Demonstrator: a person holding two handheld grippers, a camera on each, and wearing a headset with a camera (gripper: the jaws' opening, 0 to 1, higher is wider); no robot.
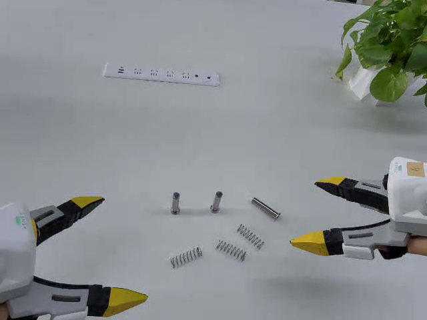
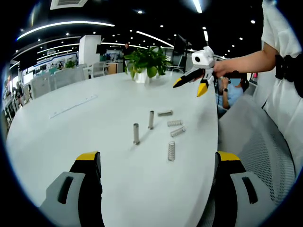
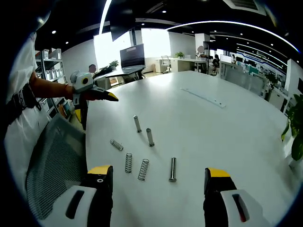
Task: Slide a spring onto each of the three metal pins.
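Note:
Two metal pins (image 1: 175, 203) (image 1: 216, 201) stand upright on the white table; a third pin (image 1: 266, 209) lies flat to their right. Three loose springs (image 1: 186, 257) (image 1: 231, 250) (image 1: 250, 236) lie just in front of them. My left gripper (image 1: 110, 250) hovers open at the lower left, nothing between its yellow tips. My right gripper (image 1: 319, 211) is open at the right, level with the lying pin. The left gripper view has the pins (image 2: 136, 134) and springs (image 2: 171, 151) beyond my open left gripper (image 2: 157, 158). From the right gripper view, the lying pin (image 3: 173, 169) is nearest my open right gripper (image 3: 158, 171).
A white power strip (image 1: 161, 74) lies at the far side of the table. A potted green plant (image 1: 387, 47) stands at the far right corner. A mesh office chair (image 3: 52, 165) sits by the table's near edge.

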